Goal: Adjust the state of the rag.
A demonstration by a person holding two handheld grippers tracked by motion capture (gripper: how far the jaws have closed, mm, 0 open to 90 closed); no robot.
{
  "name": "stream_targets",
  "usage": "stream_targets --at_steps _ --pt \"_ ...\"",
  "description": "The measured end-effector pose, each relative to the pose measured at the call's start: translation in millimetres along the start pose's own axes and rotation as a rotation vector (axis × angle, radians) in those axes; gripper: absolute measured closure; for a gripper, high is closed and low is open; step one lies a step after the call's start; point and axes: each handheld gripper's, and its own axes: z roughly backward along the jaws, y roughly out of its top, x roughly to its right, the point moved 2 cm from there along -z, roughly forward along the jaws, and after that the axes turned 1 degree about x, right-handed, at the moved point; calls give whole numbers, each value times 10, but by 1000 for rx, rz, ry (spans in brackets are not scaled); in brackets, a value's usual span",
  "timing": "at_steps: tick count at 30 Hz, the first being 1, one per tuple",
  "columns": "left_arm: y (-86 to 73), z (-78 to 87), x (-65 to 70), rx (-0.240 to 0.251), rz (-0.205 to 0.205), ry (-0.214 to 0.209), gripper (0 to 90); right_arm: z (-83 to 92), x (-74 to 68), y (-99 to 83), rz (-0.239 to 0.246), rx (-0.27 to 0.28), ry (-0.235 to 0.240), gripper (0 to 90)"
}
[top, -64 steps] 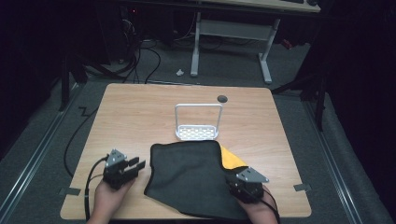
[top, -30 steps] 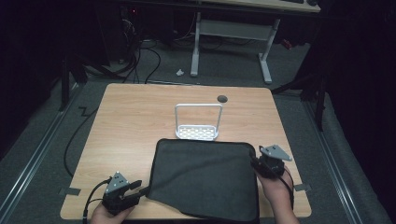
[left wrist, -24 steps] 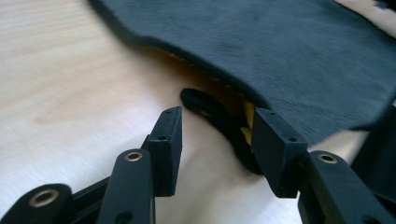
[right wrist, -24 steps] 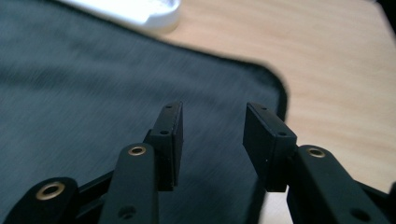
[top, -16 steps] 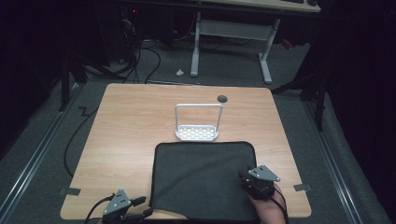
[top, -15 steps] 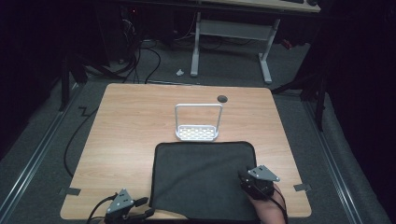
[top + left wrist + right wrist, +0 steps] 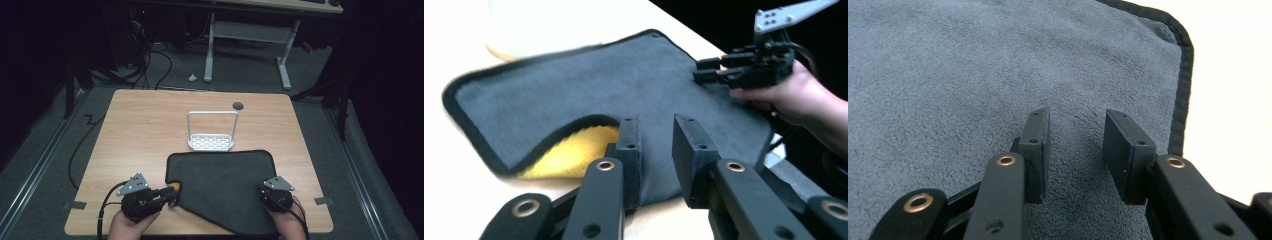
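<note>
Wooden table (image 7: 145,130) bearing a dark grey cloth (image 7: 225,185) on its near half, long axis left to right, yellow underside (image 7: 566,155) exposed at the lifted near-left corner. Left gripper (image 7: 167,194), nearer that corner, jaws just narrowing, parted, cloth edge between them, unpressed. Right gripper (image 7: 274,195) over the near-right part, jaws closing, apart, grasping nothing. White rack (image 7: 212,131) beyond, clear of the cloth
</note>
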Motion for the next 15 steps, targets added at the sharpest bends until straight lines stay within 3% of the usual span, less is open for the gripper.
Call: stream_targets --at_steps 3,6,8,11,13,15 --pt "-157 65 41 1 2 11 737 -1 17 -5 2 1 1 639" --pt "-346 100 -2 -11 28 49 736 -10 19 0 9 5 1 643" --pt "-416 61 -25 -39 45 58 723 -13 3 6 14 4 -8 651" --pt "-521 -63 11 -101 53 46 622 -6 -18 4 16 3 -14 652" --pt "-566 -63 41 -91 51 66 618 -2 -20 -1 18 5 -12 652" --pt "-576 -3 51 -77 79 71 614 1 -26 -4 22 7 -14 653"
